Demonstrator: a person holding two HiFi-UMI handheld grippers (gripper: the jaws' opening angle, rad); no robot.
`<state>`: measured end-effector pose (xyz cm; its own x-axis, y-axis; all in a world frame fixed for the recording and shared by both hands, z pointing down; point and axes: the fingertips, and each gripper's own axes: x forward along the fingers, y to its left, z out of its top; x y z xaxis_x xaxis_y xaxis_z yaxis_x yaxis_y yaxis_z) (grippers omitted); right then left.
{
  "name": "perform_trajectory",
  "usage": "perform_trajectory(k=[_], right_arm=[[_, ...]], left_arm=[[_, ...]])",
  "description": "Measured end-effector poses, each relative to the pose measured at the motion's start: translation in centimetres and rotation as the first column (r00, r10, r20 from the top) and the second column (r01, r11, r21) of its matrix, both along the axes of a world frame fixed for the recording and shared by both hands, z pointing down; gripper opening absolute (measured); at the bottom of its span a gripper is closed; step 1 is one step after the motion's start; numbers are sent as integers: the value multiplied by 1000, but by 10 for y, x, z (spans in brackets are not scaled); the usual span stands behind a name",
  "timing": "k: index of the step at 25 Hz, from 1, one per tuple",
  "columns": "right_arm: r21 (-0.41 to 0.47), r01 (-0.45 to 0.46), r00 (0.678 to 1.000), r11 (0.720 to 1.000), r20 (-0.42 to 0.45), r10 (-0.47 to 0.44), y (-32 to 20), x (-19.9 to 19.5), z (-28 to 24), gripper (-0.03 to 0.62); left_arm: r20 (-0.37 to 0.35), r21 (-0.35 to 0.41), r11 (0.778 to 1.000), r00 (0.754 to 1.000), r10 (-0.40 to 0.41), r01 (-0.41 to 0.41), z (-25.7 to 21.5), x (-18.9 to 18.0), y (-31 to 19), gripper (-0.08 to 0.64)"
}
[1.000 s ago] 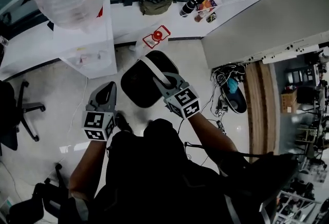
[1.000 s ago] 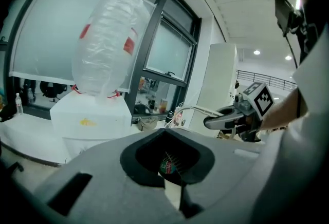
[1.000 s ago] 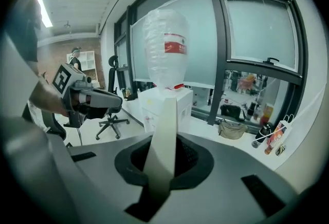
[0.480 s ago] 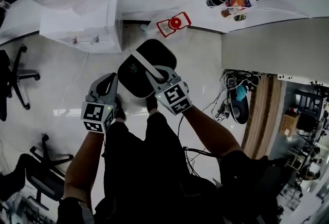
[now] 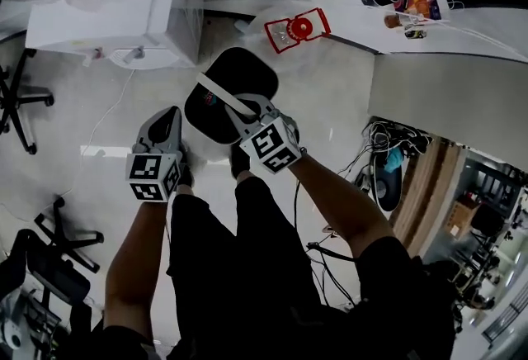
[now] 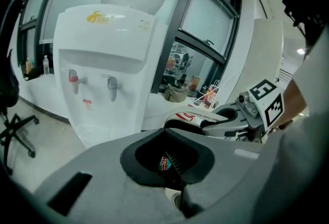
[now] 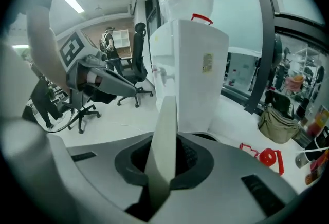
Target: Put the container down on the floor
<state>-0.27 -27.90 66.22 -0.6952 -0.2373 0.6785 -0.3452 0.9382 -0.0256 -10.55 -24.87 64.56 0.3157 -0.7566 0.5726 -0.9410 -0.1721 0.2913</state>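
Note:
A round black container (image 5: pixel 235 73) with a white strap handle (image 5: pixel 221 94) hangs over the pale floor in front of the person's legs. My right gripper (image 5: pixel 245 112) is shut on that handle, and the right gripper view shows the white handle (image 7: pixel 164 130) pinched upright between the jaws of my right gripper (image 7: pixel 164 164). My left gripper (image 5: pixel 169 119) is just left of the container's edge; whether it touches I cannot tell. In the left gripper view my left gripper (image 6: pixel 167 159) has its jaws drawn together with nothing pinched that I can make out.
A white water dispenser (image 5: pixel 115 28) stands on the floor just beyond the container, with a red-framed object (image 5: pixel 297 26) to its right. Office chairs (image 5: pixel 16 94) are at the left. A tangle of cables (image 5: pixel 375 139) lies at the right beside a grey desk (image 5: pixel 445 94).
Both grippers and the container have sunk towards the floor together. The right gripper has kept hold of the handle, and the left gripper has stayed beside the container.

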Motion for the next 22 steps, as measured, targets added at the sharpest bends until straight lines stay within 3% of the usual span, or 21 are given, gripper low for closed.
perform_trajectory(k=[6,11,22], right_arm=[[-23,12,999,1000,-30,-13,-12,1,63,34],[-46,29,998,999,-50,-31,-17,-1,112,34],[-88,42,989,995,-136,-53,-34,-1,198,35]], left_arm=[[-13,-3,1000,1000,-3,3,40,6,-9,6],[-35,-28,997,997,-69,68,65,4,-12,6],[-8,-71,997,999,-44,43,118,16,-19,8]])
